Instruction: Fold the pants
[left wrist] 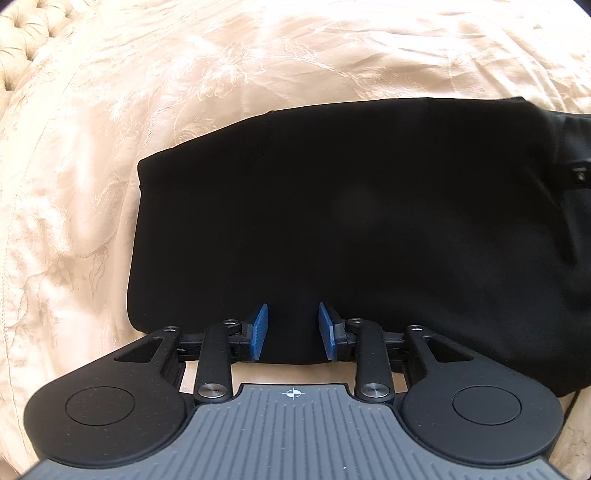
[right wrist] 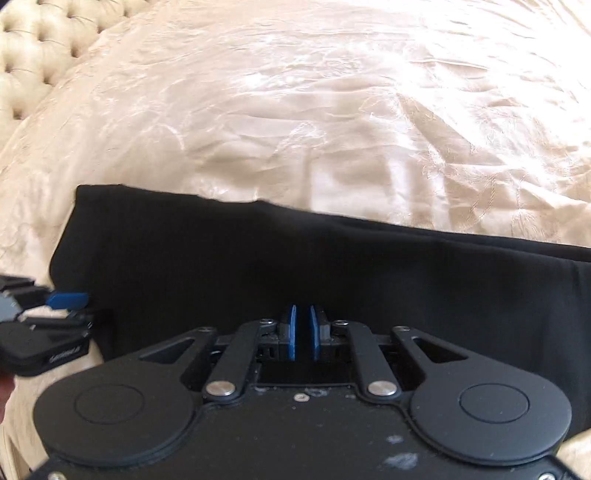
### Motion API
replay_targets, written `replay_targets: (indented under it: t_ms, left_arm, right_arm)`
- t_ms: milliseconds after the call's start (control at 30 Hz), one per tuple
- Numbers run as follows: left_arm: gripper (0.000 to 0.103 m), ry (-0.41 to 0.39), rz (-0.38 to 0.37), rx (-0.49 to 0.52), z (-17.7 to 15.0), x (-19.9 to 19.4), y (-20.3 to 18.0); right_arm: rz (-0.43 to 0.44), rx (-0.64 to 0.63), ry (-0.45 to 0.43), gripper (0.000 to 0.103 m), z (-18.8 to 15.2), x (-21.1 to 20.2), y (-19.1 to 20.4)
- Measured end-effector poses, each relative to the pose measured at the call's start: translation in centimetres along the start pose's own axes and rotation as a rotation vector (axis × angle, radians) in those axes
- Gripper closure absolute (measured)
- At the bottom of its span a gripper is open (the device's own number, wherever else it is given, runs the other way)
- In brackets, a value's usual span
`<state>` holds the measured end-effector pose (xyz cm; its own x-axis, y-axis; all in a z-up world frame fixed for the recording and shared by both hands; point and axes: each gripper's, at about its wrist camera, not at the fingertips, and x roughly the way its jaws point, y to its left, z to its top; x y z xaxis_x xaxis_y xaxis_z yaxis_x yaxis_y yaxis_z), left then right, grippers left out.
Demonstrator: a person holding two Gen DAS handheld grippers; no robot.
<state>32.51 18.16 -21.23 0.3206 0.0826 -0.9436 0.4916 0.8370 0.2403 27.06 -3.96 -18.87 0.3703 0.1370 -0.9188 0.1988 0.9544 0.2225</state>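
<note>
The black pants [left wrist: 332, 221] lie folded flat on a cream bedspread; they also show in the right wrist view [right wrist: 258, 266]. My left gripper [left wrist: 293, 317] is open, its blue pads [left wrist: 260, 326] apart over the near edge of the pants with cloth lying between them. It shows at the left of the right wrist view [right wrist: 70, 301]. My right gripper [right wrist: 303, 321] is nearly closed at the near edge of the pants, with a thin dark strip between its blue pads [right wrist: 292, 332]; I cannot tell whether cloth is pinched there.
The cream embroidered bedspread [right wrist: 332, 110] spreads all around the pants. A tufted cream headboard [right wrist: 40, 44] stands at the far left, also in the left wrist view [left wrist: 26, 33].
</note>
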Motion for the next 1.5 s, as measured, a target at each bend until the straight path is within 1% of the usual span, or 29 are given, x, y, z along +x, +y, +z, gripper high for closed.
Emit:
replay_targets:
  t_ms: [33, 100, 200, 300, 333, 400, 433, 500, 567, 667, 733, 833, 900, 967, 1000, 1033, 1067, 1100, 1167, 1267, 1367, 1400, 1433, 1467, 1500]
  left_arm:
    - [0.072, 0.003, 0.004, -0.009, -0.1, -0.1, 0.0]
    - [0.071, 0.006, 0.011, -0.027, -0.4, -0.3, -0.1]
    - [0.071, 0.013, 0.032, -0.039, -0.7, -0.4, -0.5]
    - [0.071, 0.027, 0.055, -0.047, -0.5, -0.5, -0.9]
    - [0.071, 0.033, 0.063, -0.055, -0.4, -0.7, -1.0]
    - [0.072, 0.036, 0.078, -0.077, -0.3, -1.3, -1.1]
    - [0.072, 0.036, 0.084, -0.084, -0.2, -1.7, -1.2]
    - [0.072, 0.024, 0.091, -0.095, -0.2, -2.9, -1.5]
    - [0.072, 0.007, 0.088, -0.100, 0.0, -4.2, -2.3]
    - [0.072, -0.033, 0.079, -0.087, 0.8, -6.2, -4.6]
    - [0.072, -0.054, 0.074, -0.066, 1.4, -7.4, -6.8]
    - [0.072, -0.077, 0.032, -0.045, 2.6, -8.7, -10.7]
    - [0.072, -0.088, 0.004, -0.026, 3.6, -9.2, -14.0]
    - [0.072, -0.098, -0.011, -0.003, 4.5, -9.5, -17.4]
    - [0.072, -0.106, -0.018, 0.006, 4.4, -9.6, -18.9]
    - [0.072, -0.115, -0.024, 0.013, 4.7, -9.8, -20.2]
    - [0.072, -0.123, -0.030, 0.023, 5.0, -9.8, -21.7]
    - [0.072, -0.128, -0.032, 0.031, 5.3, -10.0, -23.2]
    - [0.072, -0.131, -0.028, 0.041, 5.7, -10.3, -25.5]
    - [0.072, -0.126, -0.027, 0.036, 5.9, -10.7, -28.0]
    - [0.072, -0.115, -0.024, 0.034, 6.1, -10.9, -29.8]
    - [0.072, -0.111, -0.020, 0.036, 6.1, -10.9, -30.2]
    - [0.072, -0.105, -0.012, 0.040, 6.2, -11.2, -30.8]
    - [0.072, -0.100, -0.007, 0.042, 6.3, -11.2, -31.0]
    - [0.072, -0.094, -0.002, 0.042, 6.5, -11.1, -31.4]
  right_arm:
    - [-0.009, 0.001, 0.001, 0.096, 0.8, 0.8, 0.0]
    - [-0.019, -0.030, -0.004, 0.096, 2.4, 2.1, 0.2]
    - [-0.029, -0.090, -0.005, 0.100, 4.4, 3.1, 0.3]
    - [-0.007, -0.102, -0.014, 0.101, 5.0, 3.8, 0.4]
    - [0.002, -0.098, -0.025, 0.100, 5.1, 3.5, 0.3]
    - [0.027, -0.066, -0.055, 0.096, 4.8, 2.6, 0.3]
    - [0.039, -0.041, -0.074, 0.092, 4.6, 1.6, -0.4]
    - [0.053, 0.018, -0.114, 0.088, 3.7, 0.2, -1.7]
    - [0.057, 0.089, -0.144, 0.081, 2.6, -1.9, -4.1]
    - [0.028, 0.179, -0.180, 0.079, 0.7, -5.3, -8.7]
    - [-0.024, 0.221, -0.202, 0.078, -0.7, -7.3, -12.3]
    - [-0.133, 0.238, -0.216, 0.077, -2.4, -9.7, -17.7]
    - [-0.207, 0.247, -0.226, 0.075, -3.1, -11.1, -21.6]
    - [-0.274, 0.258, -0.239, 0.070, -3.6, -12.6, -25.4]
    - [-0.311, 0.265, -0.251, 0.069, -3.9, -13.4, -27.7]
    - [-0.336, 0.270, -0.262, 0.066, -4.0, -14.2, -29.5]
    - [-0.362, 0.274, -0.274, 0.060, -4.2, -15.2, -31.8]
    - [-0.383, 0.276, -0.278, 0.057, -4.4, -16.0, -33.6]
    - [-0.413, 0.274, -0.269, 0.056, -4.3, -16.3, -36.8]
    - [-0.420, 0.248, -0.230, 0.056, -3.9, -15.8, -40.1]
    - [-0.399, 0.212, -0.198, 0.056, -3.3, -14.8, -41.8]
    - [-0.379, 0.198, -0.189, 0.056, -3.1, -14.6, -42.3]
    - [-0.357, 0.185, -0.178, 0.060, -3.1, -14.5, -42.6]
    - [-0.338, 0.170, -0.162, 0.076, -3.0, -14.2, -42.8]
    - [-0.323, 0.156, -0.142, 0.089, -2.8, -13.9, -42.8]
